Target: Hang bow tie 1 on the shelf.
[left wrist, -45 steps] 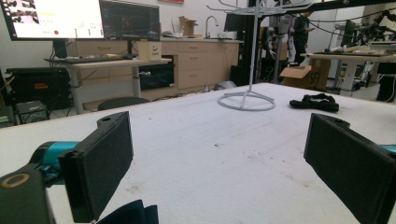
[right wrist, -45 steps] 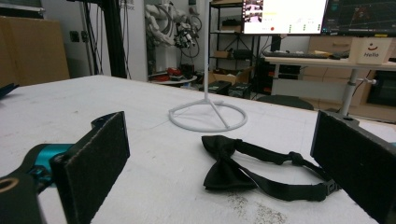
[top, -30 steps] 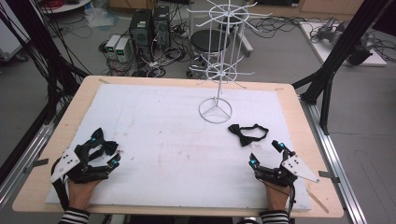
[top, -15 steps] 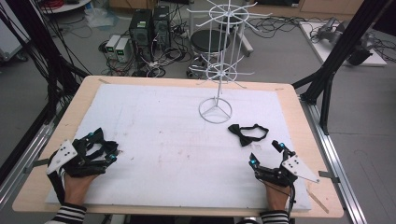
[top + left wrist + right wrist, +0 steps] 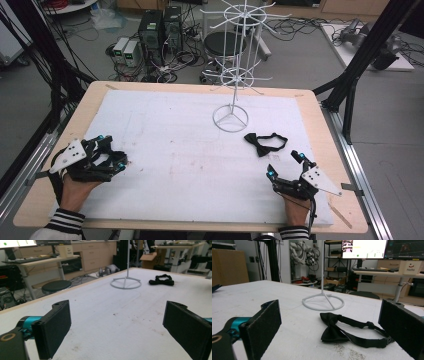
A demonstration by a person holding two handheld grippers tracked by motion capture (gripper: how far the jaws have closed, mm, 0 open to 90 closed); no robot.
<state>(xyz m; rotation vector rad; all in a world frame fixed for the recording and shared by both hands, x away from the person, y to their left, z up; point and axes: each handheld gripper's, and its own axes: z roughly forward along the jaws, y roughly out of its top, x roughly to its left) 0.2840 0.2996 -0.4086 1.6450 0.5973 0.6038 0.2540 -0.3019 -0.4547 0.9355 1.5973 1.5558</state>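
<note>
Nothing in the work looks begun. The black bow tie [image 5: 264, 143] lies flat on the white-covered tabletop [image 5: 165, 125], its strap looped out behind the knot, just in front and to the right of the ring base of the white wire rack [image 5: 230, 118]. It touches neither the rack nor either tool. The rack stands upright at the far middle of the tabletop, and every one of its prongs appears bare, so if the tie is meant to hang there, that step is not yet done.

The right tongs [image 5: 285, 164] rest near the front right edge of the tabletop, held low in the person's right hand [image 5: 295, 207], jaws spread wide. In the right gripper view the bow tie [image 5: 348, 331] lies between and beyond the two black pads, close ahead but untouched, with the rack's base [image 5: 323, 302] farther off behind it. This tool seems the likelier one to make the pick, since the tie is near it and already framed by its jaws.

The left tongs [image 5: 111, 156] sit near the front left edge, well apart from the tie, jaws likewise spread with nothing between them. In the left gripper view the tie [image 5: 161, 280] is a small dark shape far across the tabletop, beside the rack's ring [image 5: 125, 283].

What remains, as I judge it, is everything: reaching in, closing on the tie, lifting it, and carrying it to the rack
</note>
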